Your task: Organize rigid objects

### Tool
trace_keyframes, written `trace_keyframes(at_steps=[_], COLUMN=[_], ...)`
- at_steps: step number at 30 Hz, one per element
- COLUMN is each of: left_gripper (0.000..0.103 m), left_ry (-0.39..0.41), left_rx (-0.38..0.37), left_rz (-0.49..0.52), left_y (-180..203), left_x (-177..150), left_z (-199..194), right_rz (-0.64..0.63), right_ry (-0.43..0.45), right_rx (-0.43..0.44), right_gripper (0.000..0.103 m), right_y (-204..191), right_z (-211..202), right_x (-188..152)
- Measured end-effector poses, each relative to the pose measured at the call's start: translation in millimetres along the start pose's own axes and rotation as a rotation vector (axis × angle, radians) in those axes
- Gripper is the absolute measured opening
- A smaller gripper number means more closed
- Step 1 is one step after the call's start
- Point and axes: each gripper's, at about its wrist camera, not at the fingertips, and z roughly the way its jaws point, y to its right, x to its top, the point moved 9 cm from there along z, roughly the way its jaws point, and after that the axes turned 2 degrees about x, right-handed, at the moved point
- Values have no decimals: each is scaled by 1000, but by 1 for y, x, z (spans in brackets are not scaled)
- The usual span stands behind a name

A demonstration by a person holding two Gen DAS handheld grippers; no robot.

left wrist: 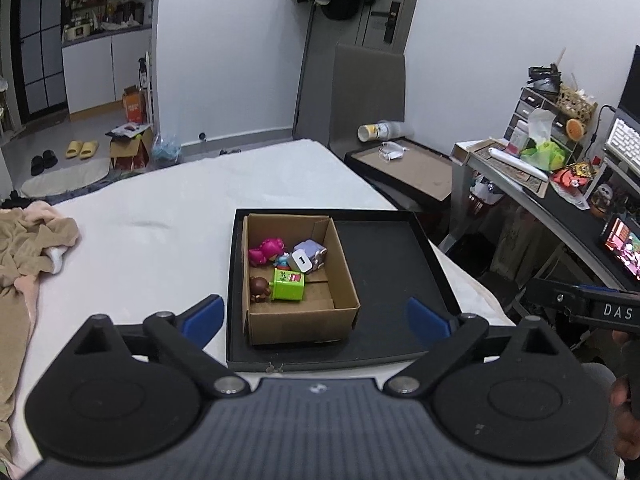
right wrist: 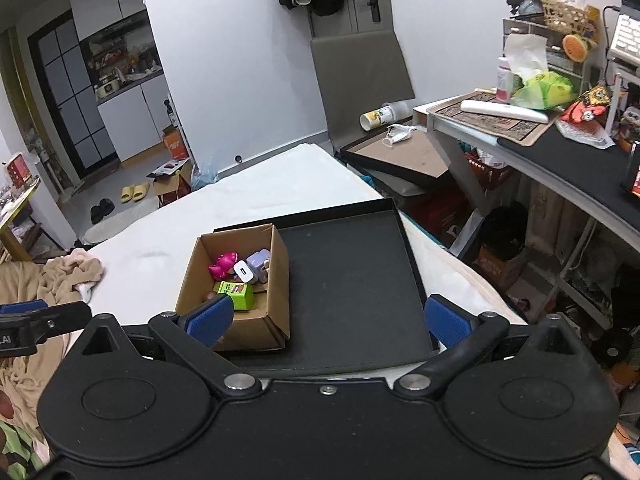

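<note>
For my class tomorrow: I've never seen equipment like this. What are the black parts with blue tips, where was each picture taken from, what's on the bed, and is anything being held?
These are two hand-held grippers, each carried by a person, with a camera looking along its fingers. One picture comes from the left gripper, the other from the right gripper. The blue pads are the fingertips. Both grippers stand open and hold nothing. On the white bed lies a shallow black tray. In its left part sits a cardboard box holding small toys: a pink figure, a green cube, a purple block, a white charger and a brown figure.
</note>
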Motion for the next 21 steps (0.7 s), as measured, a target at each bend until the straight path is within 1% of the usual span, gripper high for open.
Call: trace_keyframes(at_steps=[8,14,21], left_gripper=[102,103,103], left_ry=[55,78,97], left_rx=[8,-4,-6], left_rz=[30,38,50], left_y=[5,11,17], left_x=[-4,-9,-13], left_z=[-31,-49,-64], right_rz=[5,7,-4], right_ry=[44,76,87], right_rx=[24,27,21], right_gripper=[103,103,103], right_y=[-7,-8,-5], right_z=[-29,-51,-66], right_x=[-4,-9,-13])
